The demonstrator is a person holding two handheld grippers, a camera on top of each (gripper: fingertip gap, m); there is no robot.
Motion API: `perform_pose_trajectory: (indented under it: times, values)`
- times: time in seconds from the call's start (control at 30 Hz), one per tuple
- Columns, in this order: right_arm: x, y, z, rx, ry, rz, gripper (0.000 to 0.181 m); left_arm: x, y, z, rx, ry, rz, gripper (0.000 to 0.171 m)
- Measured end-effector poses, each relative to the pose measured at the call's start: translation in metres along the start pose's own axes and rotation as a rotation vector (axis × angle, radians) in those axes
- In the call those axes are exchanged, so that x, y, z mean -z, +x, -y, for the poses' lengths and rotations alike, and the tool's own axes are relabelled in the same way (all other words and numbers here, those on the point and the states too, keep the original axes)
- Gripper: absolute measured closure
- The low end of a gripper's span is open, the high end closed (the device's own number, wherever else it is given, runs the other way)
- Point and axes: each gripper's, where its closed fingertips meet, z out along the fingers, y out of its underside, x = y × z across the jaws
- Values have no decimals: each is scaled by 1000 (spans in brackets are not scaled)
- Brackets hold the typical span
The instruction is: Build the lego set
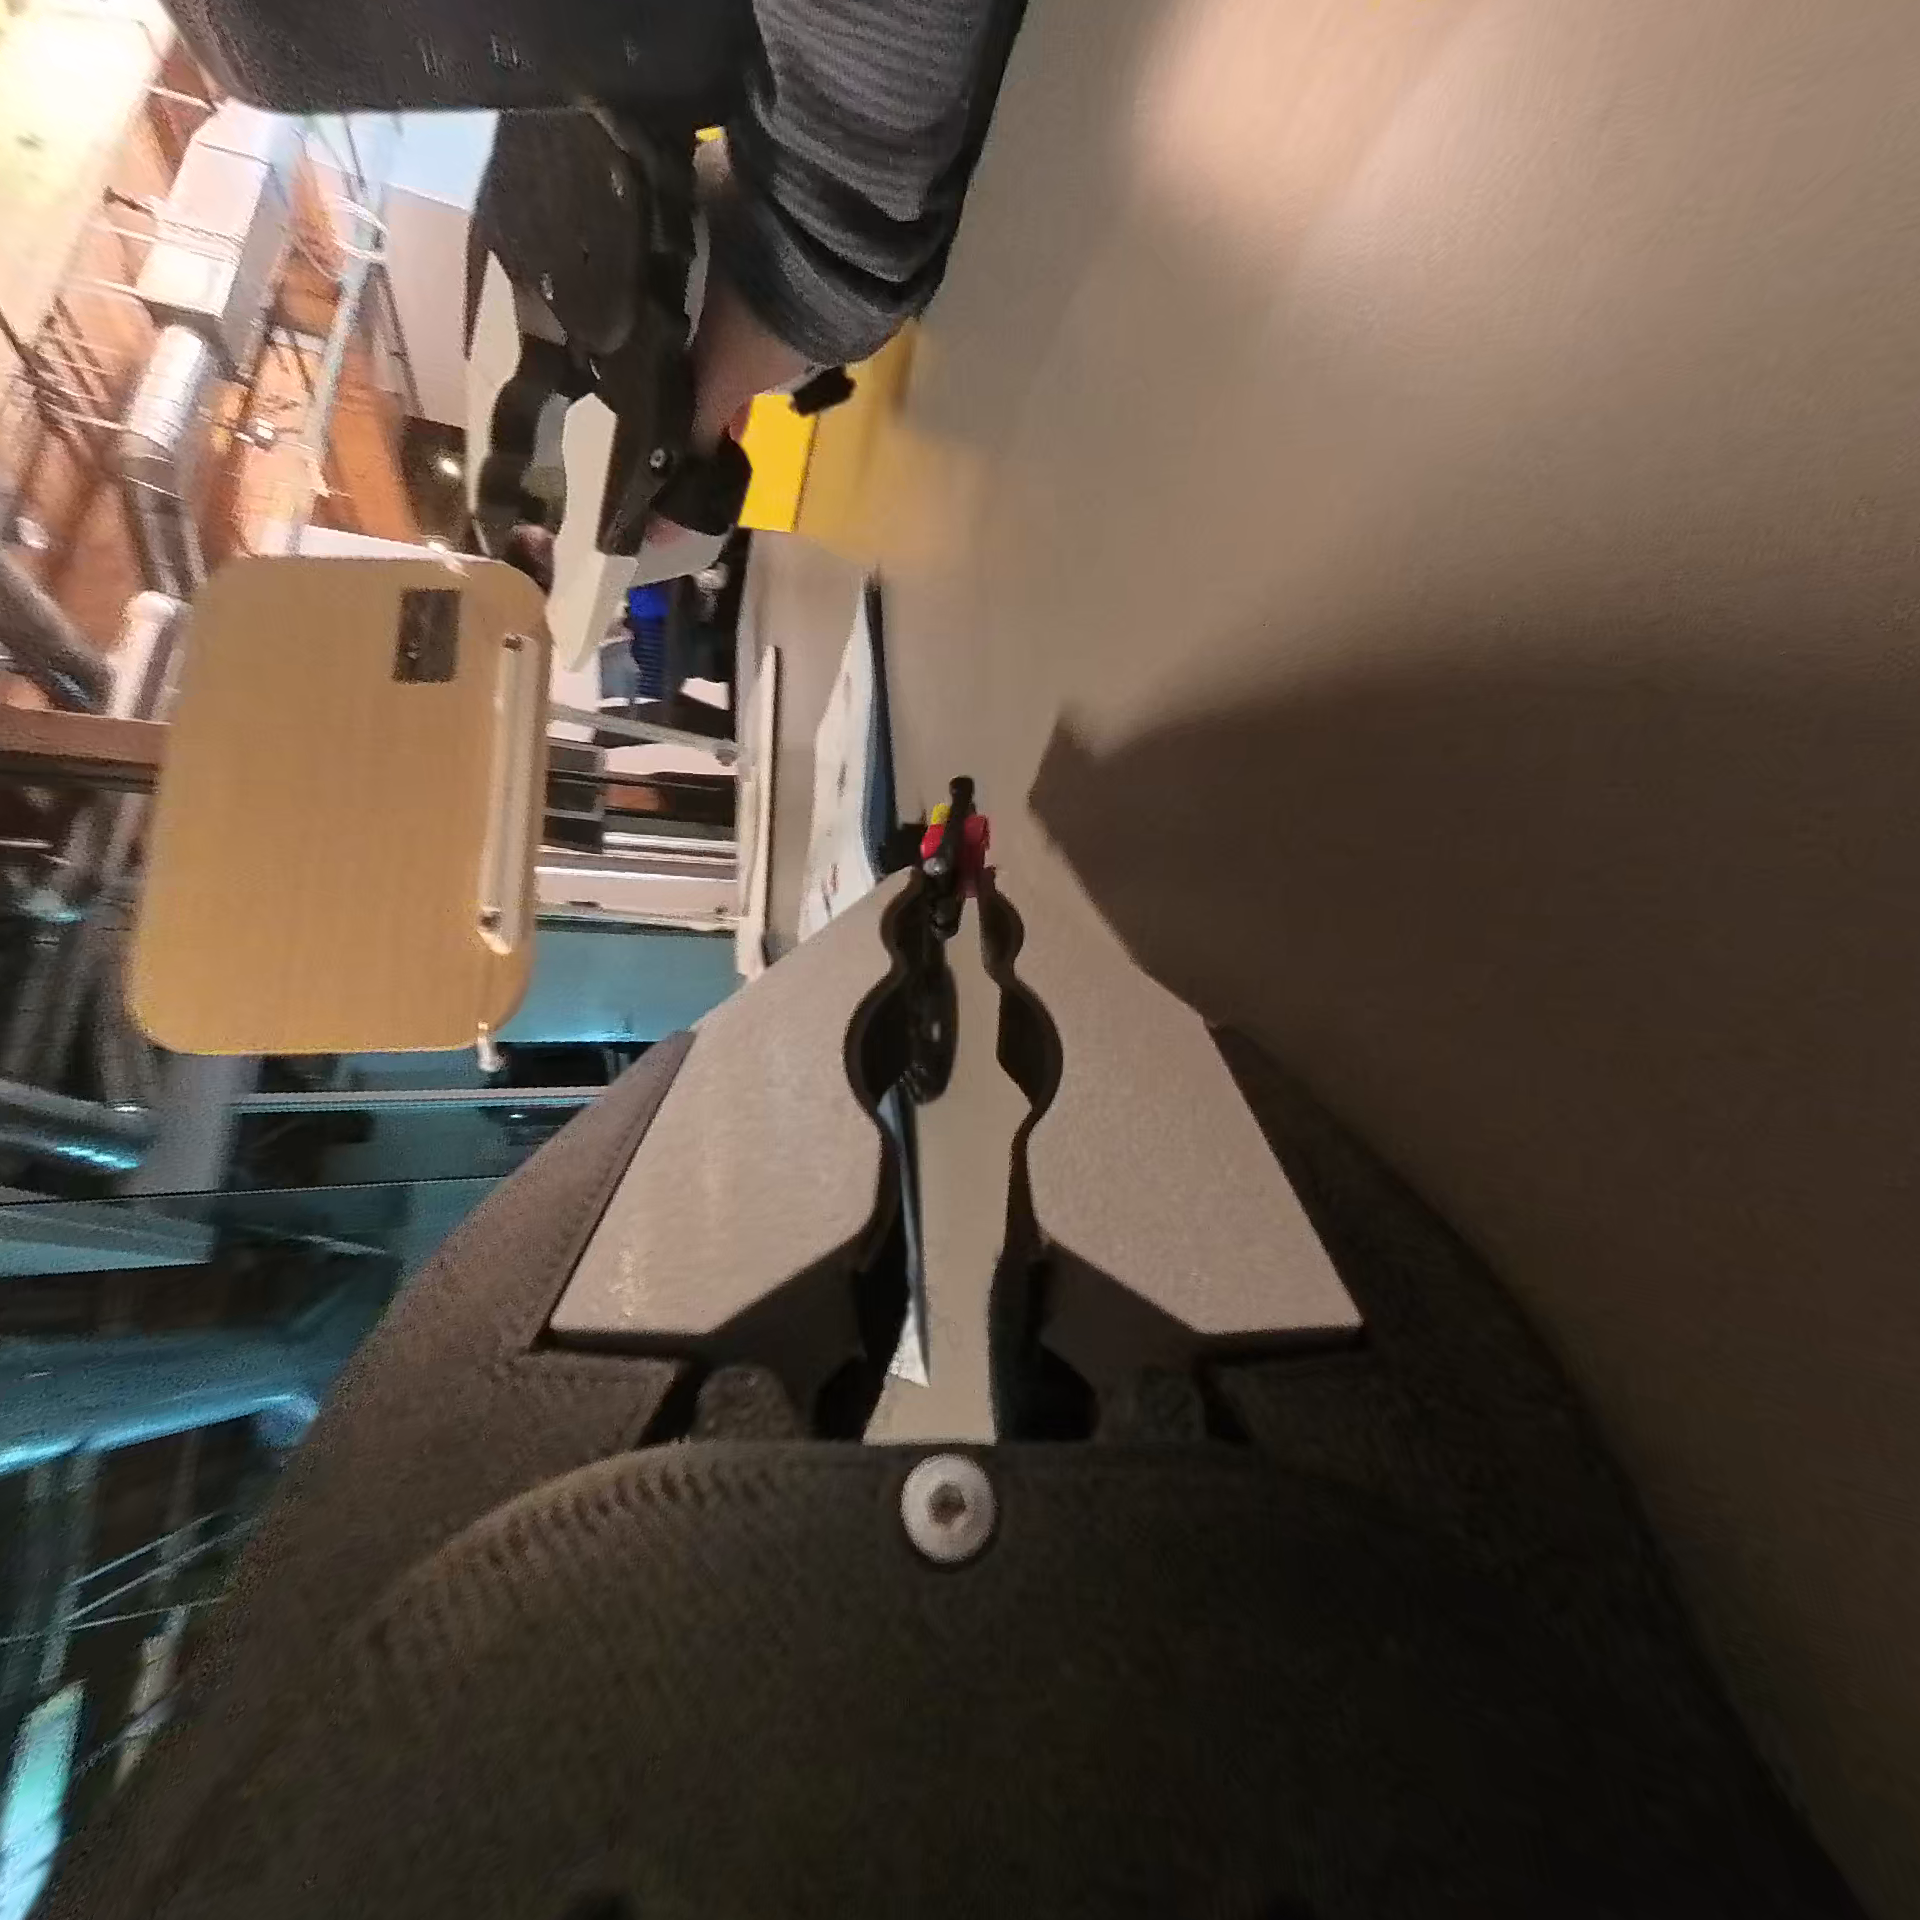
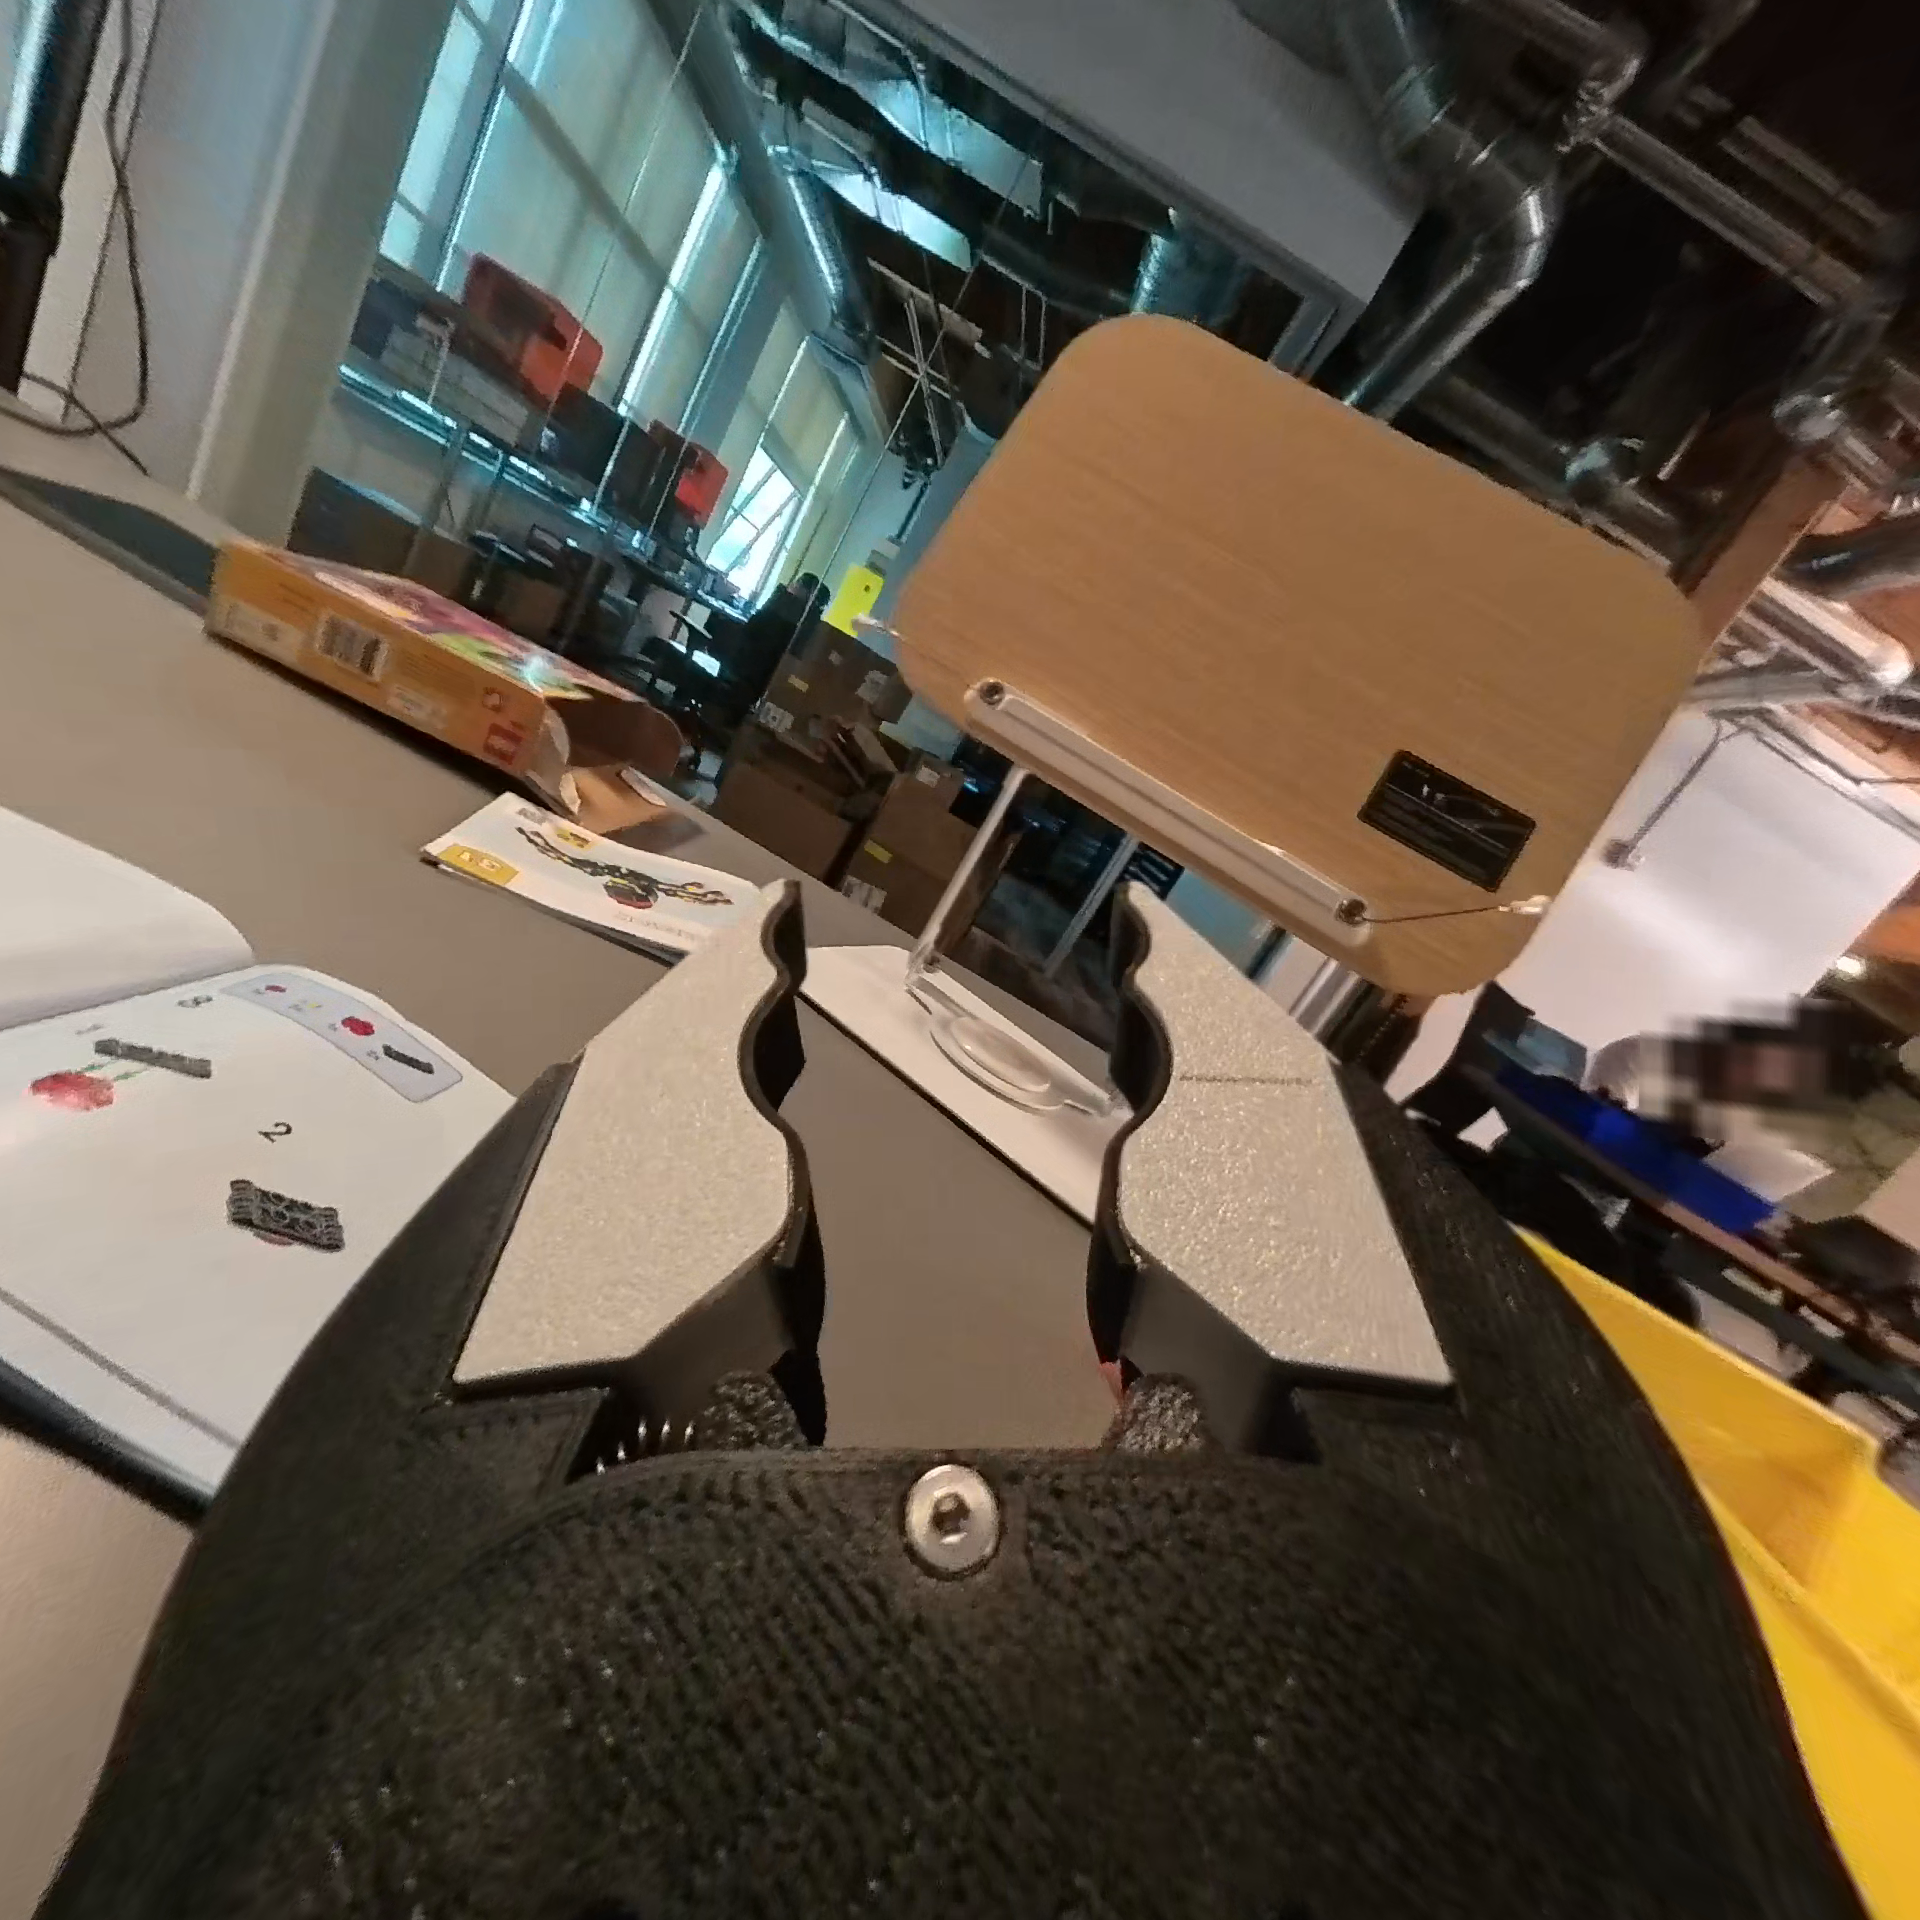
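My left gripper (image 1: 954, 883) is shut on a small lego assembly (image 1: 951, 836) of black, red and yellow parts, which sticks out past the fingertips close to the grey table (image 1: 1455, 727). The view is rolled on its side. My right gripper shows in the left wrist view (image 1: 592, 613) farther off, held by a hand in a grey sleeve (image 1: 852, 187). In the right wrist view my right gripper (image 2: 961, 914) is open and empty, low over the table (image 2: 260, 790). An open instruction booklet (image 2: 208, 1122) lies at its left.
A yellow lego box (image 2: 395, 655) lies at the back left, with a second booklet (image 2: 592, 883) nearer. A wooden board on a clear stand (image 2: 1278, 665) rises ahead on a white mat. A yellow tray (image 2: 1766, 1558) sits at the right and shows in the left wrist view (image 1: 831, 457). My hands' fingertips stand some 25 cm from each other.
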Motion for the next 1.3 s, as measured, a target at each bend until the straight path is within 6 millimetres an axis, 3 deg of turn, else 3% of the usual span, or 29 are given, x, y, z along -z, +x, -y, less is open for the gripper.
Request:
perform_pose_trajectory:
  times: [0.17, 0.37, 0.63, 0.83, 1.1, 1.2, 1.3]
  values:
    - [-1, 4, -1, -79, 9, 9, 123, -6, -6, -1, -50, -21, 52, 163]
    - [-1, -9, 2, -88, 28, 82, 124, -11, -3, 0, -9, -13, 8, 163]
    - [7, -24, 22, -184, 143, 213, 130, -17, -11, 5, -66, -13, 73, 163]
    - [3, -22, 12, -92, 130, 243, 135, -26, -14, 6, -55, -19, 73, 163]
    - [0, 1, 2, -282, 110, 217, 138, -37, -2, 35, 266, 122, -171, 155]
    - [2, -2, 4, -260, 114, 229, 139, -32, -2, 34, 339, 114, -254, 141]
    - [6, -5, 6, -198, 118, 234, 139, -24, -2, 22, 561, 71, -355, 127]
